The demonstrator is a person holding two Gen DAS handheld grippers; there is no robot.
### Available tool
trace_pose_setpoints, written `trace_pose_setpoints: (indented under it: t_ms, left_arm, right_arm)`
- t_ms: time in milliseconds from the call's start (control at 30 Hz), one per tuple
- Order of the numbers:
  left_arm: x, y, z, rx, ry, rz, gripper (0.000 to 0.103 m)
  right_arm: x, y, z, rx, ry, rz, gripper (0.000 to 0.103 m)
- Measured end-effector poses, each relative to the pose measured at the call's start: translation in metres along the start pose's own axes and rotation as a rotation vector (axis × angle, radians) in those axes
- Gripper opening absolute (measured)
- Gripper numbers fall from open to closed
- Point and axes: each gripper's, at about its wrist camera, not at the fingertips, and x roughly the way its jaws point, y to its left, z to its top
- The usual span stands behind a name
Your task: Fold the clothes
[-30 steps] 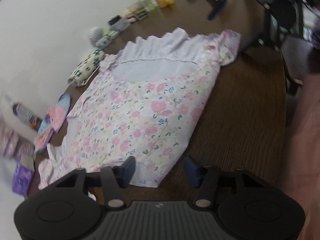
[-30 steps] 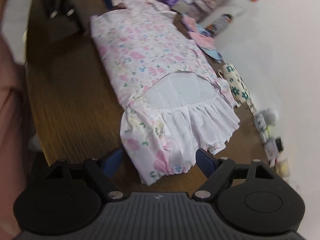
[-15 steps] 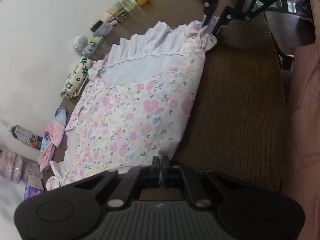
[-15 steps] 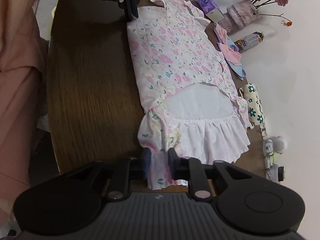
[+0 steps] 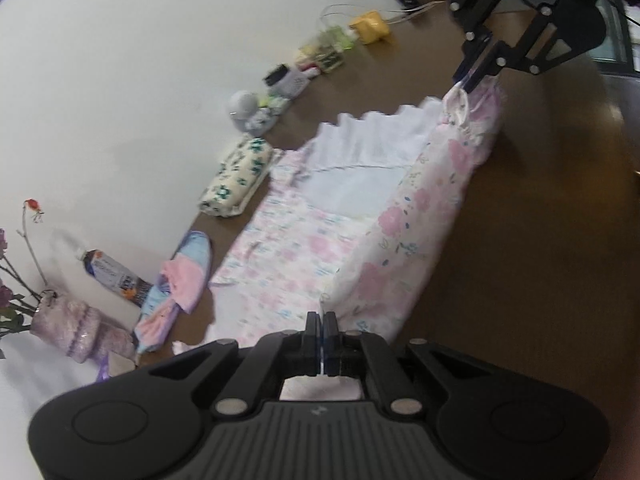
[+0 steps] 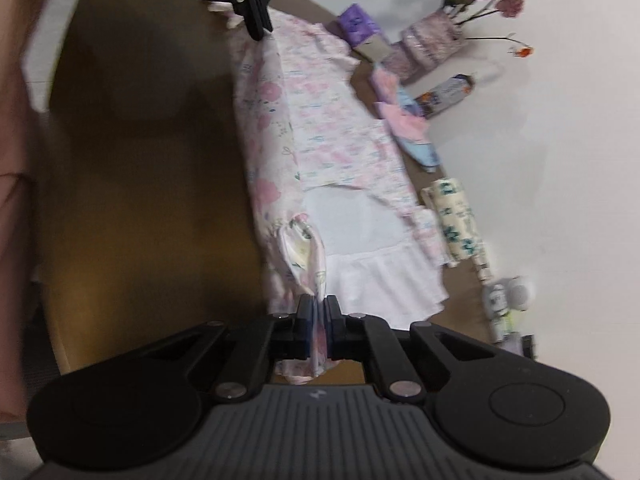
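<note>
A pink floral dress (image 5: 304, 248) with a white ruffled part (image 5: 376, 136) lies along the brown table (image 5: 520, 240). My left gripper (image 5: 321, 320) is shut on the dress's near edge at one end and holds it raised. My right gripper (image 6: 319, 312) is shut on the gathered floral sleeve (image 6: 304, 248) at the other end. The long edge between them is lifted off the table. Each gripper shows in the other's view: the right gripper (image 5: 468, 80) and the left gripper (image 6: 258, 32). The dress also shows in the right wrist view (image 6: 332, 140).
Along the wall edge stand a floral pouch (image 5: 236, 180), pink and blue cloths (image 5: 180, 276), a bottle (image 5: 108, 272), a vase with flowers (image 5: 68, 332), a purple box (image 6: 358, 26) and small items (image 5: 320, 56). Bare table lies on the person's side (image 6: 140, 160).
Both grippers went from open to shut on the dress's near edge. They have since lifted that edge and carried it toward the wall side.
</note>
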Motion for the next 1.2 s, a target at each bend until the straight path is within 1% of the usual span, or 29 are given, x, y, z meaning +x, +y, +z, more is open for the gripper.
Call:
trace_pose_setpoints:
  t_ms: [133, 267, 433, 633, 733, 800, 833, 867, 900, 933, 1033, 1067, 1100, 1133, 1167, 1200]
  left_arm:
    - [0.032, 0.014, 0.01, -0.025, 0.006, 0.029, 0.0]
    - [0.064, 0.025, 0.014, -0.039, 0.031, 0.029, 0.0]
    - [0.099, 0.034, 0.012, -0.082, 0.067, -0.007, 0.0]
    - [0.121, 0.035, 0.002, -0.133, 0.087, -0.062, 0.002]
    - [0.123, 0.039, -0.002, -0.184, 0.076, -0.067, 0.008]
    - [0.124, 0.045, -0.005, -0.23, 0.07, -0.076, 0.014]
    - [0.123, 0.05, -0.007, -0.268, 0.066, -0.078, 0.026]
    - [0.121, 0.058, -0.011, -0.32, 0.059, -0.082, 0.041]
    - [0.119, 0.065, -0.015, -0.372, 0.052, -0.086, 0.045]
    - [0.117, 0.073, -0.019, -0.428, 0.042, -0.087, 0.045]
    - [0.098, 0.095, -0.034, -0.606, -0.013, -0.066, 0.044]
    - [0.09, 0.1, -0.038, -0.657, -0.04, -0.065, 0.044]
    - [0.081, 0.103, -0.04, -0.697, -0.075, -0.074, 0.044]
    - [0.074, 0.105, -0.042, -0.728, -0.105, -0.09, 0.044]
    - [0.069, 0.104, -0.042, -0.739, -0.128, -0.117, 0.044]
    - [0.066, 0.1, -0.039, -0.74, -0.147, -0.149, 0.044]
  right_arm:
    - [0.022, -0.028, 0.0, 0.026, -0.002, -0.05, 0.006]
    - [0.051, -0.05, -0.001, 0.062, 0.002, -0.064, 0.006]
    - [0.092, -0.068, -0.004, 0.113, 0.006, -0.064, 0.006]
    - [0.13, -0.073, -0.013, 0.202, 0.018, -0.028, 0.006]
    - [0.136, -0.07, -0.018, 0.237, 0.01, -0.03, 0.006]
    - [0.139, -0.07, -0.019, 0.262, 0.003, -0.031, 0.007]
    - [0.14, -0.07, -0.02, 0.275, 0.0, -0.032, 0.007]
    - [0.14, -0.07, -0.022, 0.292, -0.004, -0.034, 0.008]
    - [0.139, -0.071, -0.024, 0.314, -0.009, -0.036, 0.013]
    - [0.139, -0.073, -0.027, 0.337, -0.015, -0.037, 0.016]
    - [0.137, -0.079, -0.036, 0.424, -0.03, -0.041, 0.033]
    - [0.133, -0.084, -0.041, 0.471, -0.038, -0.043, 0.046]
    - [0.129, -0.089, -0.046, 0.519, -0.046, -0.044, 0.052]
    - [0.122, -0.096, -0.052, 0.577, -0.061, -0.036, 0.053]
    - [0.114, -0.103, -0.06, 0.638, -0.078, -0.03, 0.056]
    - [0.105, -0.109, -0.067, 0.698, -0.095, -0.025, 0.061]
